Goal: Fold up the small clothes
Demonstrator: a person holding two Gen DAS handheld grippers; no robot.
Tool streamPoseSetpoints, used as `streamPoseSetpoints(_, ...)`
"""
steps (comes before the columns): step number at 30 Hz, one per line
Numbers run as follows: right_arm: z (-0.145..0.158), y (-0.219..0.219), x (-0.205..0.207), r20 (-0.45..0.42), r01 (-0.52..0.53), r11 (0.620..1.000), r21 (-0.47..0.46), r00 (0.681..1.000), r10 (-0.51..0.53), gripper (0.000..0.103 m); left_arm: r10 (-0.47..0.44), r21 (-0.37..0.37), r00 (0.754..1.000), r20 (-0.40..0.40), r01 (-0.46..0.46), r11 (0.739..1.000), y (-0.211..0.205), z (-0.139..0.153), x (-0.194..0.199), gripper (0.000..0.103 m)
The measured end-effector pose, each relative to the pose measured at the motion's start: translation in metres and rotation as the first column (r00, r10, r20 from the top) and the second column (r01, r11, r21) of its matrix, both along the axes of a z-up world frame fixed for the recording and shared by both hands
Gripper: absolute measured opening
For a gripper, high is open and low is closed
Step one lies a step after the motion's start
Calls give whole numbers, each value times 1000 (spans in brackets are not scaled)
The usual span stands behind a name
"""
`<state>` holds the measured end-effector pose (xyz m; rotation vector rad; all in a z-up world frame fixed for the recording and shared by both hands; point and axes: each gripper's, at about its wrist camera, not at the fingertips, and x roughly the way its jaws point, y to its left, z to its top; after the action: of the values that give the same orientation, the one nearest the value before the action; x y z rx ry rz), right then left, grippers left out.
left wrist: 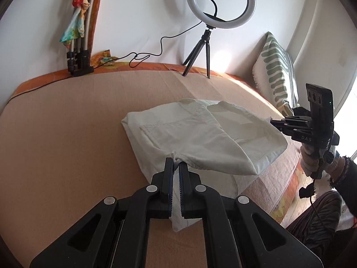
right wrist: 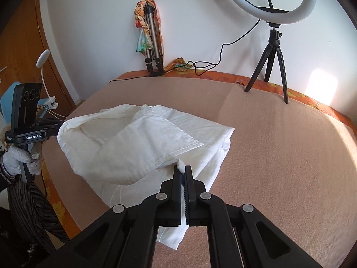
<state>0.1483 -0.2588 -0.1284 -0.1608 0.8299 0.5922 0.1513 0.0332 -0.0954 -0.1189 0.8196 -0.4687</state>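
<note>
A small white garment (left wrist: pixel 196 131) with a stitched pocket lies on the tan bed cover (left wrist: pixel 67 134), its near layer lifted and folded over. My left gripper (left wrist: pixel 176 163) is shut on a pinched edge of that cloth. In the right wrist view the same white garment (right wrist: pixel 138 143) hangs from my right gripper (right wrist: pixel 184 169), shut on another bunched corner of it. Each gripper shows in the other's view at the cloth's far side: the right gripper (left wrist: pixel 273 121) held by a gloved hand, and the left gripper (right wrist: pixel 57 126) likewise.
A ring light on a black tripod (left wrist: pixel 207 51) and a folded tripod with a coloured scarf (left wrist: pixel 78 35) stand at the far edge by the wall. A striped pillow (left wrist: pixel 276 71) leans at the right. A cable (left wrist: pixel 145 55) runs along the back. The bed's edge (left wrist: pixel 290 185) drops to the floor.
</note>
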Motion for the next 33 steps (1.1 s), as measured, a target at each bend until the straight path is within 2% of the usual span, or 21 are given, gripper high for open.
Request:
streamPoseSetpoints(5, -9, 0, -20, 40, 13, 997, -80, 999, -10, 0, -18, 35, 999, -32, 19, 999, -6, -17, -19, 3)
streamPoseSetpoints(9, -14, -7, -28, 38, 33, 993, -110, 999, -29, 0, -41, 70, 998, -47, 44, 997, -8, -22, -29, 3)
streamPoseSetpoints(12, -13, -16, -36, 35, 55, 992, -112, 998, -51, 0, -32, 63, 999, -42, 35, 997, -1, -16, -34, 3)
streamPoseSetpoints(14, -10, -27, -36, 12, 107, 992, -71, 994, -107, 2, -17, 39, 1000, -18, 18, 999, 5, -6, -38, 3)
streamPoseSetpoints(16, -4, -41, -33, -51, 160, 986, 48, 986, -157, 9, -8, 14, 1000, 7, 8, 1000, 9, 5, -37, 3)
streamPoseSetpoints(18, -4, -50, -28, -126, 195, 968, 157, 976, -177, 45, -1, -8, 1000, 21, 1, 1000, 9, 12, -32, 4)
streamPoseSetpoints(20, -9, -51, -22, -187, 230, 949, 216, 964, -191, 49, 11, -29, 999, 36, -10, 1000, 7, 16, -25, 4)
streamPoseSetpoints(22, -20, -52, -13, -270, 278, 924, 261, 940, -207, 49, 18, -43, 999, 35, -17, 999, 2, 14, -17, 12)
streamPoseSetpoints(25, -43, -55, 0, -398, 353, 877, 327, 893, -211, 48, 25, -51, 1000, 8, -24, 998, -4, 4, -4, 13)
streamPoseSetpoints(26, -49, -55, 3, -422, 372, 862, 343, 881, -213, 42, 25, -58, 1000, -6, -25, 998, -5, 0, 0, 13)
streamPoseSetpoints(27, -53, -56, 6, -438, 386, 848, 363, 874, -211, 31, 25, -66, 999, -25, -27, 997, -6, -4, 3, 13)
streamPoseSetpoints(28, -56, -56, 7, -449, 398, 836, 379, 869, -210, 26, 23, -70, 999, -46, -26, 997, -7, -10, 6, 13)
streamPoseSetpoints(29, -56, -56, 7, -455, 406, 826, 391, 865, -210, 15, 18, -65, 997, -70, -23, 998, -8, -15, 8, 13)
streamPoseSetpoints(30, -55, -55, 6, -454, 403, 826, 394, 867, -207, 4, 17, -51, 995, -95, -22, 998, -10, -21, 9, 13)
streamPoseSetpoints(31, -51, -53, 4, -437, 390, 839, 380, 875, -209, 3, 11, -46, 993, -114, -17, 999, -12, -26, 9, 13)
streamPoseSetpoints(33, -40, -45, -3, -368, 341, 890, 304, 903, -221, 2, -7, -24, 989, -150, 4, 1000, -15, -38, 4, 13)
